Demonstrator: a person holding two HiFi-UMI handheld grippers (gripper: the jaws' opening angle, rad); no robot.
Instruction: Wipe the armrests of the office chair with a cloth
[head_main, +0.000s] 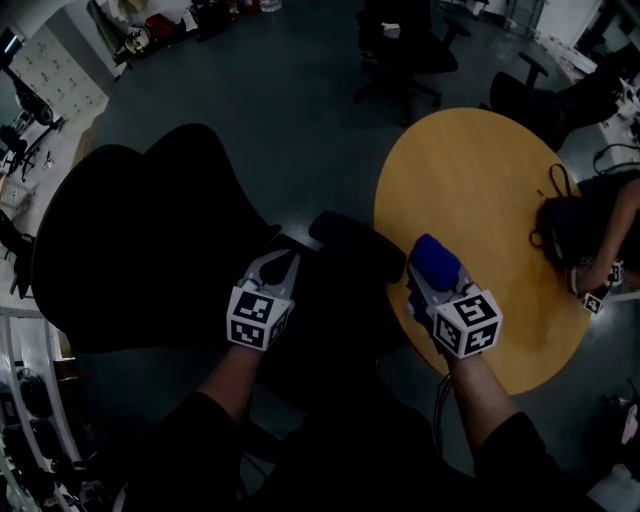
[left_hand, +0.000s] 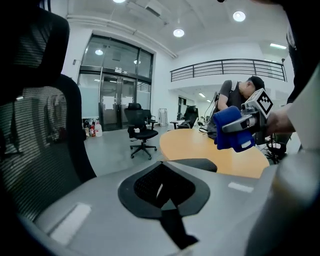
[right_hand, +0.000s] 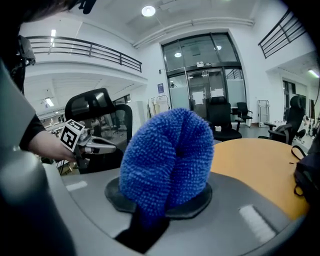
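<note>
My right gripper (head_main: 432, 290) is clamped on the blue cloth (right_hand: 165, 160), which bulges out of the jaws as a fat folded wad. My left gripper (left_hand: 162, 192) has its jaws pressed together on nothing and hangs just beside the near end of the armrest (head_main: 352, 240). The cloth sits just off the armrest's other side, above the edge of the round table (head_main: 490, 180), and I judge it is not touching the pad yet.

What worries me is the grip: only the tail of the fold is pinched, so a hard drag along the pad could pull the wad loose or roll it over. The office chair (head_main: 130, 240) may also swivel away under sideways pressure, since my empty gripper is not bracing it.

The cloth is nubby and plush, soft enough to mould to a curve. The armrest is a long, rounded black pad that looks matt and smooth. The chair's back is dark see-through mesh, and the table top is flat, yellow wood
</note>
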